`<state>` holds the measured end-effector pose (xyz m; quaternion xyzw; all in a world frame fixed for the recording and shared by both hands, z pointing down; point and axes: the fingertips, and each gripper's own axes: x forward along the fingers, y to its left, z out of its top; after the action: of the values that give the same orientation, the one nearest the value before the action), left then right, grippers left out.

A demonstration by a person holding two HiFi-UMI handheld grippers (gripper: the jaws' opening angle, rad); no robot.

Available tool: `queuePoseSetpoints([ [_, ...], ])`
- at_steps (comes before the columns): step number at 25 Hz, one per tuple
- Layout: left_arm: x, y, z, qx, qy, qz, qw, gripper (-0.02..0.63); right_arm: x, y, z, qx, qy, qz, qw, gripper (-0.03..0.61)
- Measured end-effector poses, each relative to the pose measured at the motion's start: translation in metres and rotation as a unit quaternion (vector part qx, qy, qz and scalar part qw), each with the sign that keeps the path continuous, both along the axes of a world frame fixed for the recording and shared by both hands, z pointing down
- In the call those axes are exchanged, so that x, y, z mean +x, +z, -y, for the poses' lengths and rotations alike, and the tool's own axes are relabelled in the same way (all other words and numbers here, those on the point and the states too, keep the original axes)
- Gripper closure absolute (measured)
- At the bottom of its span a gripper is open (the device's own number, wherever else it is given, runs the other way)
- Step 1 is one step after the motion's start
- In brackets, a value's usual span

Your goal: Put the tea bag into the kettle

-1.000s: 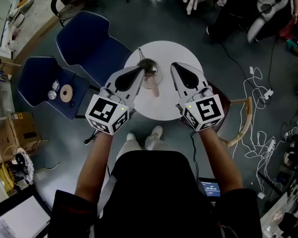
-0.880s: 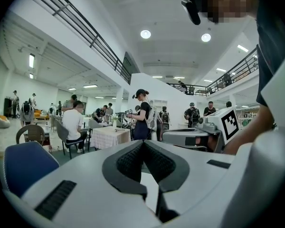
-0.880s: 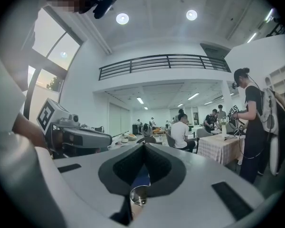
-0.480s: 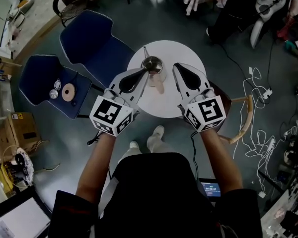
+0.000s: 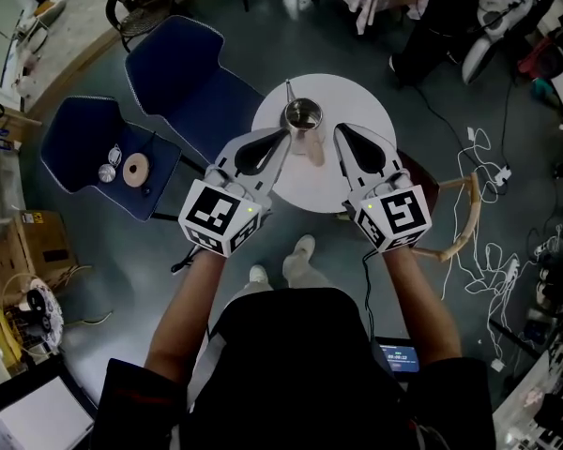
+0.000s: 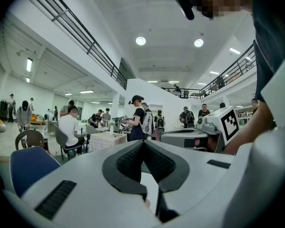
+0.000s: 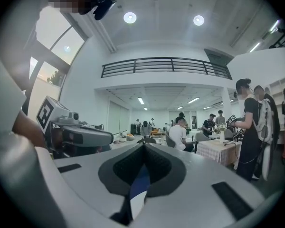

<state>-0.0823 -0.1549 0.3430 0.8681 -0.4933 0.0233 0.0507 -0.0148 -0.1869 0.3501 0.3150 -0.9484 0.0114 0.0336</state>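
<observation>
While the left gripper (image 5: pixel 283 136) and right gripper (image 5: pixel 340 130) hover above the desk (image 5: pixel 366 109), fingers clenched on nothing, the task looks unstarted. What seems the tea bag (image 5: pixel 312 147) lies just beside the kettle (image 5: pixel 302 116), not yet picked up

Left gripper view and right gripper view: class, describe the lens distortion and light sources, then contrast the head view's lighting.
Left gripper view: fisheye, black corners, railing bowed, ceiling lights glaring. Right gripper view: same curvature, balcony rail arched. Head view: dimmer, white table brightest.
</observation>
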Motion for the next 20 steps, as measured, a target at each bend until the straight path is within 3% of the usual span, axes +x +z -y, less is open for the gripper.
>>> queuePoseSetpoints([
  [9, -0.037, -0.018, -0.067, 0.017, 0.008, -0.004, 0.9998, 0.6, -0.044, -0.02, -0.074, 0.018, 0.003, 0.002, 1.0, 0.561],
  [20, -0.057, -0.033, -0.134, 0.032, 0.03, -0.012, 0.999, 0.6, -0.064, -0.034, -0.152, 0.032, 0.024, -0.002, 0.999, 0.561],
])
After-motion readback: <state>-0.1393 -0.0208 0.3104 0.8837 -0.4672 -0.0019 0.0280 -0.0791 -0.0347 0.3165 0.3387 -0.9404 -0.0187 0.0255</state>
